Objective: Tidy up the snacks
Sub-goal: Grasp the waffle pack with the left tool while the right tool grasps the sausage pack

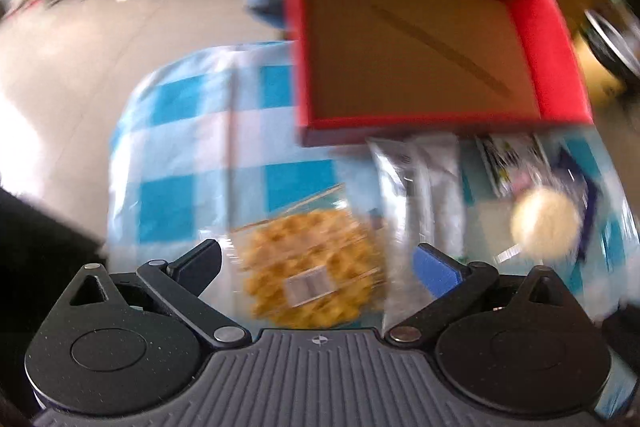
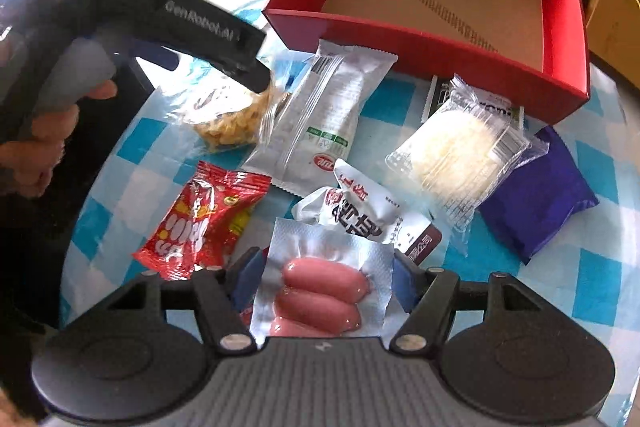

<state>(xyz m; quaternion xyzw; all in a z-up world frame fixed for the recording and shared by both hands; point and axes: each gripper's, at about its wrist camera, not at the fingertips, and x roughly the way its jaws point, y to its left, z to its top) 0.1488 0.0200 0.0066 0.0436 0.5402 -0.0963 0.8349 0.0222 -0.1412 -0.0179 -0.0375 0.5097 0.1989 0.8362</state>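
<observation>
Fingers of the left gripper (image 1: 318, 267), in the blurred left wrist view, stand spread around the clear bag of yellow waffle-like snack (image 1: 314, 267) without visibly pressing it; closing off-centre could crush or drop it short of the empty red cardboard box (image 1: 560, 47). Right wrist view: the right gripper (image 2: 326, 277) clamps the silver vacuum pack of pink sausages (image 2: 324, 287) by its edges on the blue-checked tablecloth (image 2: 592, 279), and the slick film could buckle and slip free during lifting.

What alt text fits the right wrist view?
The right gripper grips a sausage pack over a blue-checked table strewn with snack packets, before an empty red box. At left, a hand holds the other gripper on a yellow snack bag.
</observation>
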